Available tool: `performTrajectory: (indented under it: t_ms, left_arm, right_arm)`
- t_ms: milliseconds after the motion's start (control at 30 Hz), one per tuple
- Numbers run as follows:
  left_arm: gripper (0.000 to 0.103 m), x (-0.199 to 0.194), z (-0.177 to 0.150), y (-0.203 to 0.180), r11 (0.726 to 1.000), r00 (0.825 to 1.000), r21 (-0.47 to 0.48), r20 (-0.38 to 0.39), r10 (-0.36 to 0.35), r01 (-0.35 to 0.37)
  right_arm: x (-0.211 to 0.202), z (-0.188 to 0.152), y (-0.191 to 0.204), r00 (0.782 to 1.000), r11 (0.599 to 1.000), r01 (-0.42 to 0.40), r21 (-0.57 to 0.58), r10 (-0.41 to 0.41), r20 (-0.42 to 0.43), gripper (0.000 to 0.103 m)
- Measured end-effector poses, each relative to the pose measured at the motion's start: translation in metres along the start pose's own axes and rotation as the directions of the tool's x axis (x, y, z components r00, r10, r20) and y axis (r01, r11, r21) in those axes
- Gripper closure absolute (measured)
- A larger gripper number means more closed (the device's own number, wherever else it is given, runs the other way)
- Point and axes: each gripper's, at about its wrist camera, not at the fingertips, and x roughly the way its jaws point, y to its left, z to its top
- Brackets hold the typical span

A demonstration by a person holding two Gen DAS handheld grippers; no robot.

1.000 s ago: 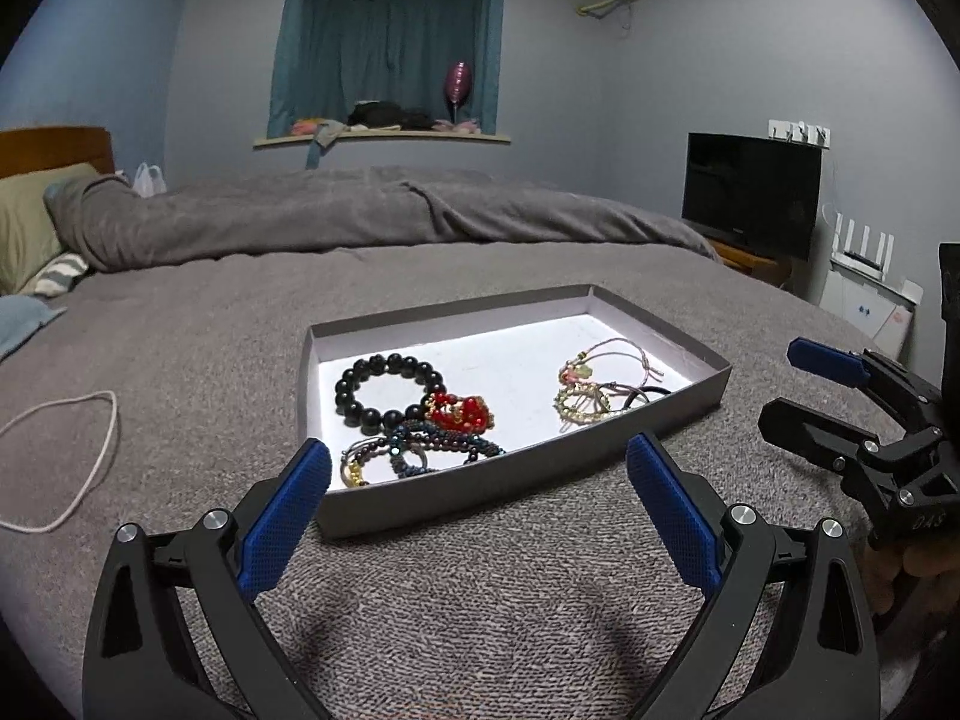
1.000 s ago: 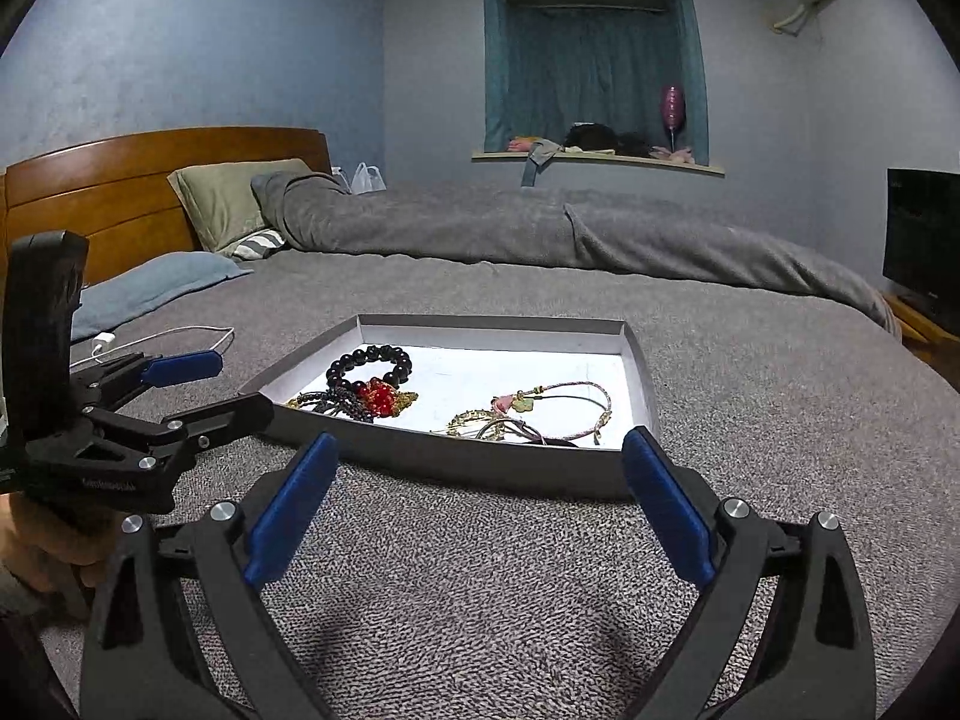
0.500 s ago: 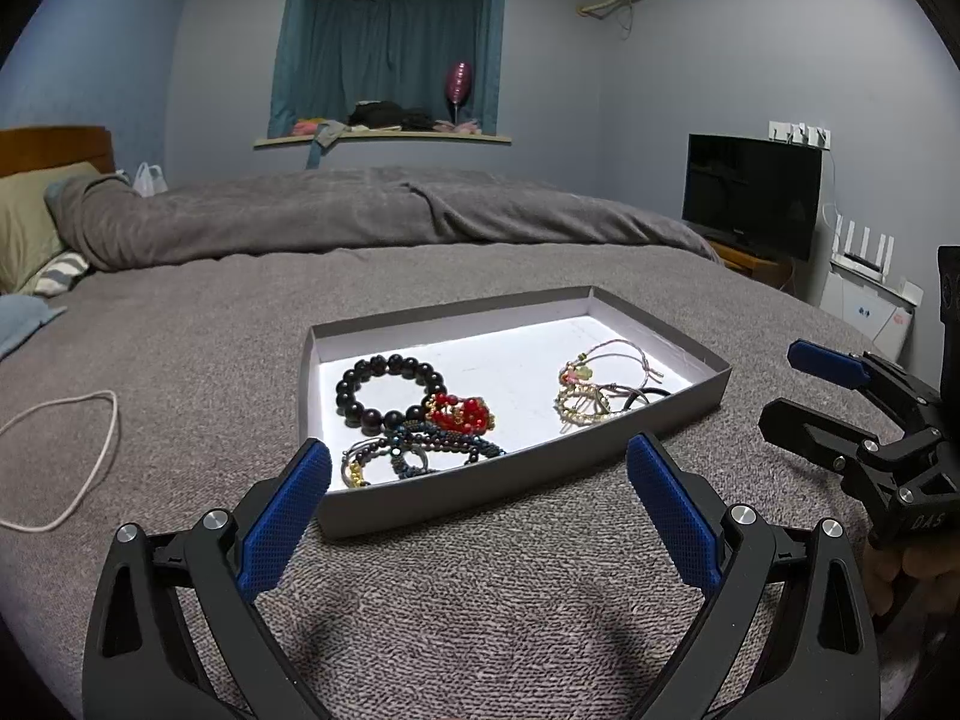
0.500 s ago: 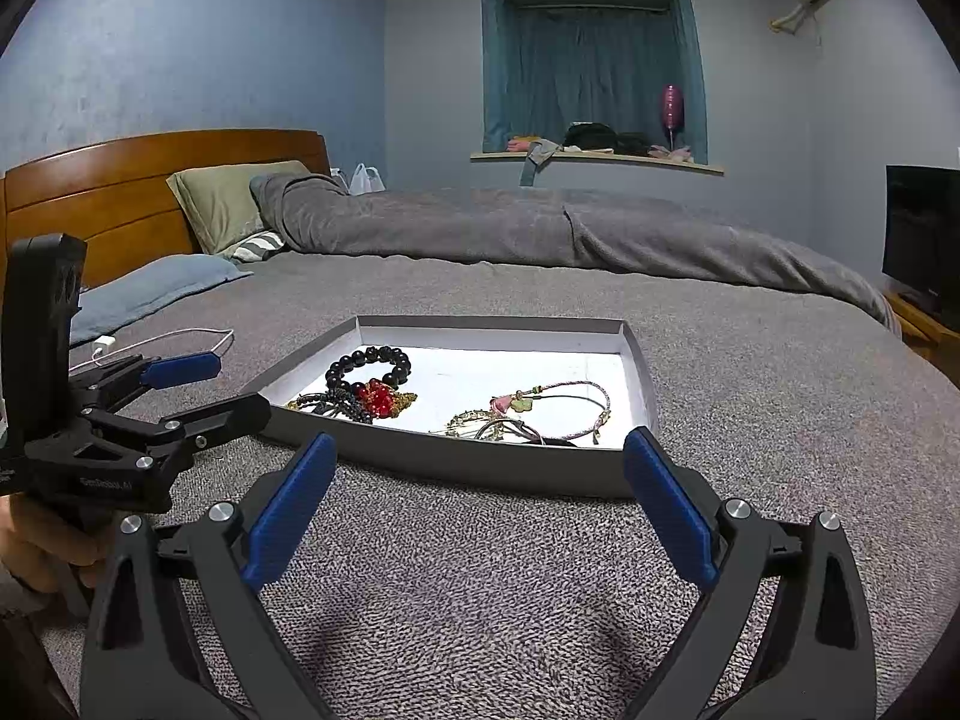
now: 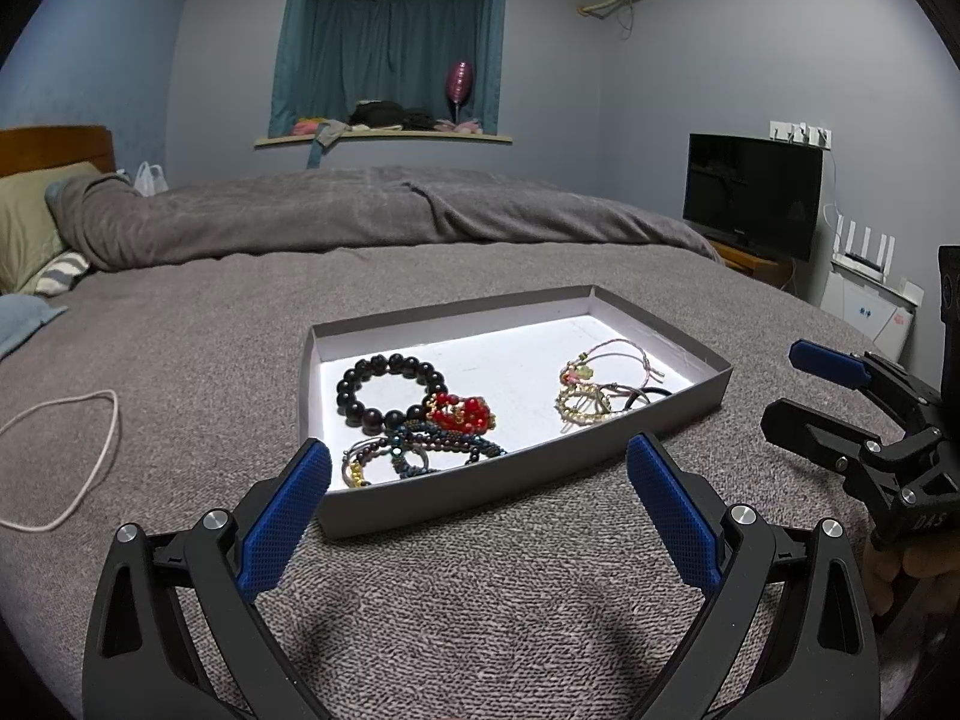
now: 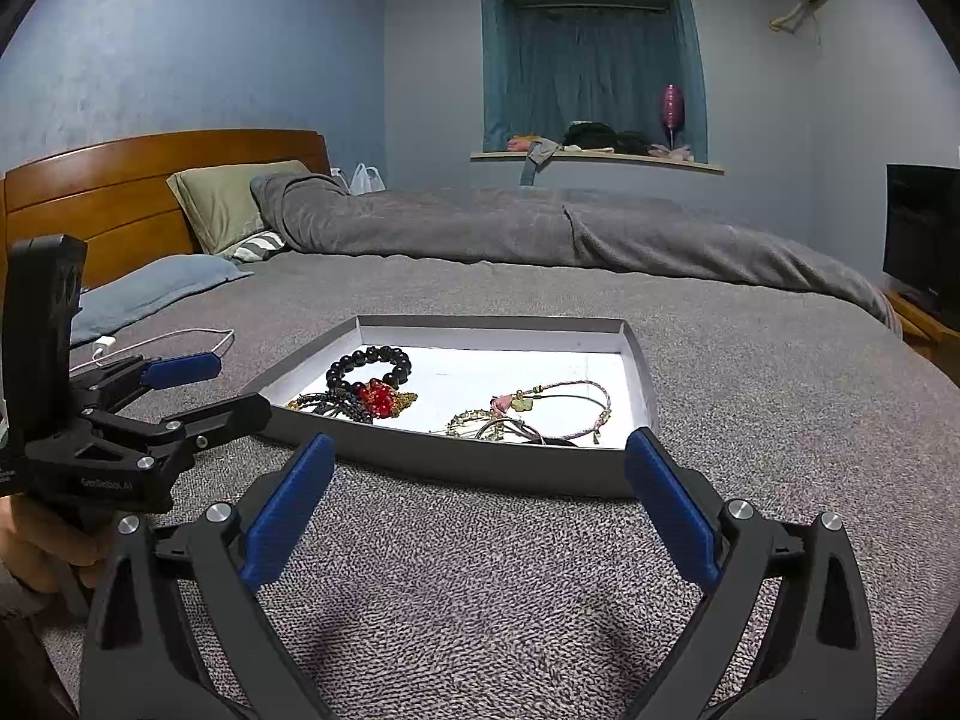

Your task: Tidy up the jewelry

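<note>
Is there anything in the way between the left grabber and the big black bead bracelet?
Only the near wall of the gray tray. The left gripper is open just in front of it, and the black bead bracelet lies inside, so the jaws must go over that low wall. Nothing else blocks it.

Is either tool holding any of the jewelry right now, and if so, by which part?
Nothing is held. The left tool and right tool are both open and empty, short of the tray.
</note>
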Motion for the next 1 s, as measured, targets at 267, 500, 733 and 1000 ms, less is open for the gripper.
performTrajectory:
  t_ms: [267, 500, 733, 1000]
  left_arm:
    - [0.005, 0.0005, 0.0000, 0.0000, 1.000, 1.000, 0.000, -0.001, 0.001, -0.001]
    - [0.005, 0.0002, 0.0001, -0.0001, 1.000, 1.000, 0.001, 0.000, 0.001, -0.001]
    - [0.005, 0.0007, 0.0003, 0.0002, 1.000, 1.000, 0.002, 0.002, 0.001, -0.001]
    - [0.005, -0.0004, -0.0001, 0.0008, 1.000, 1.000, 0.006, 0.011, 0.006, -0.006]
  right_arm:
    - [0.0004, 0.0003, -0.0006, 1.000, 1.000, 0.000, 0.001, 0.000, -0.002, 0.007]
    - [-0.0001, 0.0007, 0.0001, 1.000, 1.000, -0.001, 0.002, 0.001, 0.000, 0.007]
    - [0.0003, 0.0006, 0.0002, 1.000, 1.000, -0.001, 0.003, 0.001, 0.000, 0.007]
    - [-0.0002, 0.0009, -0.0003, 1.000, 1.000, -0.002, 0.005, 0.001, 0.002, 0.007]
